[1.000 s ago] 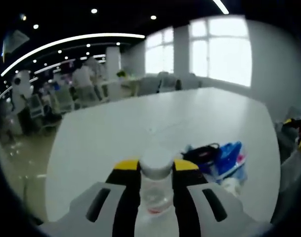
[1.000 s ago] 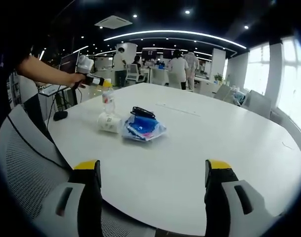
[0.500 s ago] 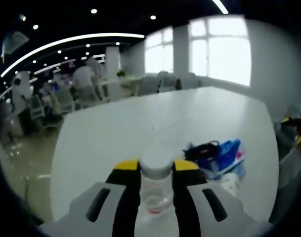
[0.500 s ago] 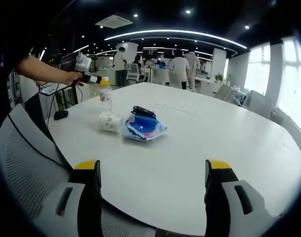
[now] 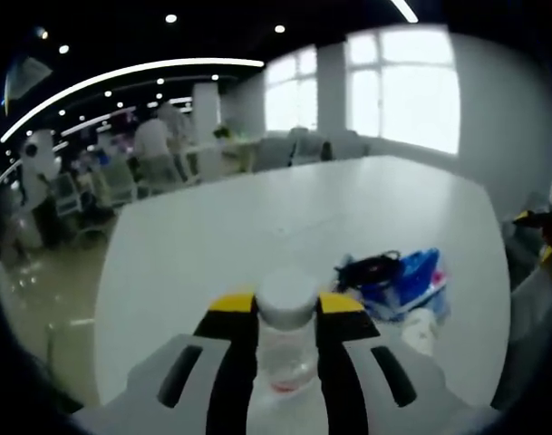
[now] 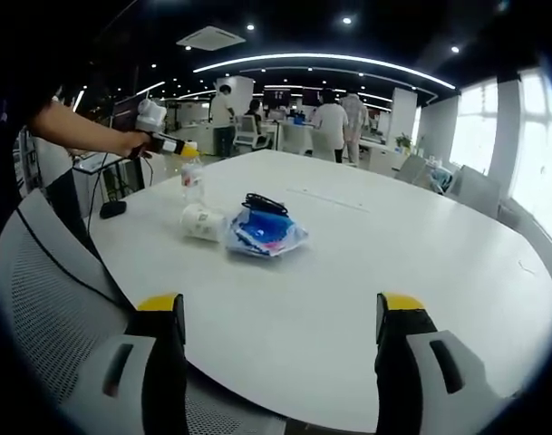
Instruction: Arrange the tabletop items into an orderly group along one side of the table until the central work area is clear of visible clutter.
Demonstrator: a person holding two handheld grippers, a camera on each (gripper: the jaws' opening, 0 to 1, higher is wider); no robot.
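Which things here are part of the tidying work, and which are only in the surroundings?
Part of the job:
bottle, held by left gripper
paper cup, on its side
blue bag
black cable on the bag
table

Only surroundings:
mesh chair
computer mouse

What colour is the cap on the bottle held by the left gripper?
White; the bottle cap shows best in the left gripper view.

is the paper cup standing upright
No, the paper cup lies on its side beside the blue bag on the table.

Left claw point(image 5: 286, 308) clamped, right claw point(image 6: 282, 313) wide.
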